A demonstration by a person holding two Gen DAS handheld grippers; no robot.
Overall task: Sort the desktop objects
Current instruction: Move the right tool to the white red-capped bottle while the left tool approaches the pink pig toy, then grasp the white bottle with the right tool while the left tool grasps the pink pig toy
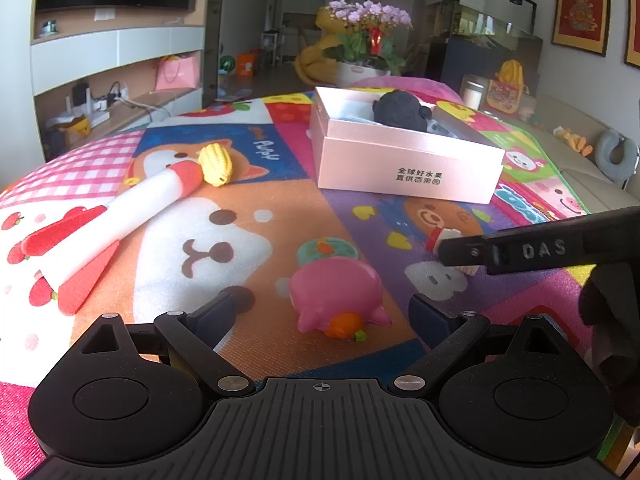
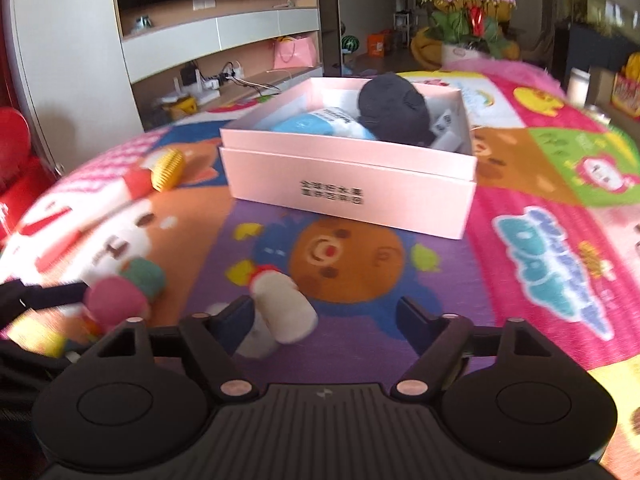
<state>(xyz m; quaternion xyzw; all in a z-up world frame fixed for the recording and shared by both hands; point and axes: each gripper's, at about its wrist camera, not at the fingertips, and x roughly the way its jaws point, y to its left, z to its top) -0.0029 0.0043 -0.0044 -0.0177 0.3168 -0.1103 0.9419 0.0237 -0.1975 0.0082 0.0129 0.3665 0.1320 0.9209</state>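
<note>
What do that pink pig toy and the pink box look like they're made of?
The pig toy looks like smooth moulded plastic or rubber: it is glossy, with soft highlights on its rounded back. The box looks like stiff matte cardboard, with flat walls, crisp folded edges and printed black characters.

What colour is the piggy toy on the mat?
The piggy toy is pink, with an orange bit at its near end. It shows best in the left wrist view.

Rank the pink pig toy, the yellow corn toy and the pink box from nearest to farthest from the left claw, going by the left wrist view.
1. Pink pig toy: just ahead of the left claw, between its open fingers.
2. Yellow corn toy: farther out, to the left, at the foam rocket's tip.
3. Pink box: farthest, ahead and right.
</note>
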